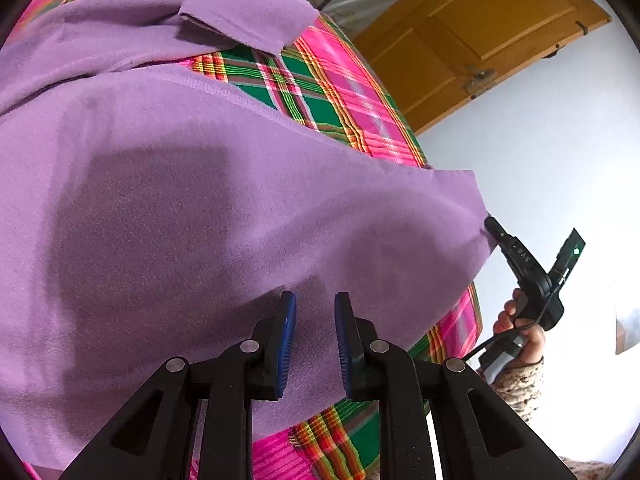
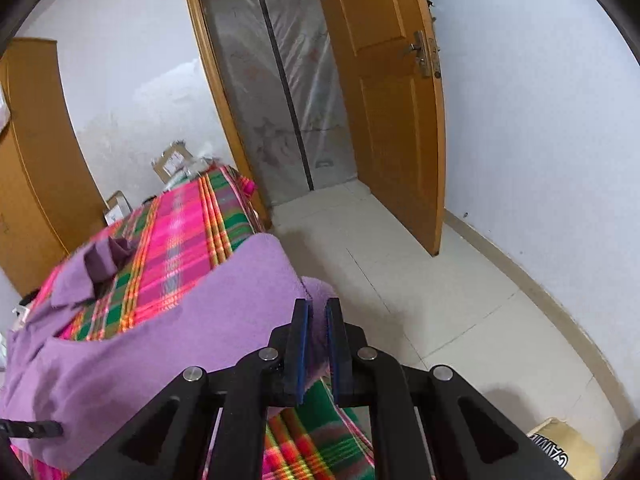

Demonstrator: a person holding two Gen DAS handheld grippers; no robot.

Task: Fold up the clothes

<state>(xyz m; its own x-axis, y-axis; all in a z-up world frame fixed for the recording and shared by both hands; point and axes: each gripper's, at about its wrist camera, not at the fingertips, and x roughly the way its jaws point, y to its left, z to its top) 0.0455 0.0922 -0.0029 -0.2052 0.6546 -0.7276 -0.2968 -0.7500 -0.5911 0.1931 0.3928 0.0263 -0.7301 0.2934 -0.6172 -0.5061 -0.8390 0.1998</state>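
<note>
A purple fleece garment (image 1: 180, 200) lies spread on a pink and green plaid blanket (image 1: 336, 92). My left gripper (image 1: 316, 304) is shut on the garment's near hem, with fabric between its blue pads. My right gripper (image 2: 317, 308) is shut on the garment's (image 2: 160, 340) corner and lifts it off the blanket's (image 2: 180, 236) edge. In the left wrist view the right gripper (image 1: 490, 224) pinches the stretched corner at the right. A sleeve (image 1: 248, 12) lies folded at the far end.
An orange wooden door (image 2: 384, 92) stands open at the right of a plastic-covered doorway (image 2: 280, 80). Tiled floor (image 2: 440, 300) lies beside the bed. Cardboard boxes (image 2: 172, 160) sit beyond the bed by the white wall. A wooden cabinet (image 2: 36, 160) stands at the left.
</note>
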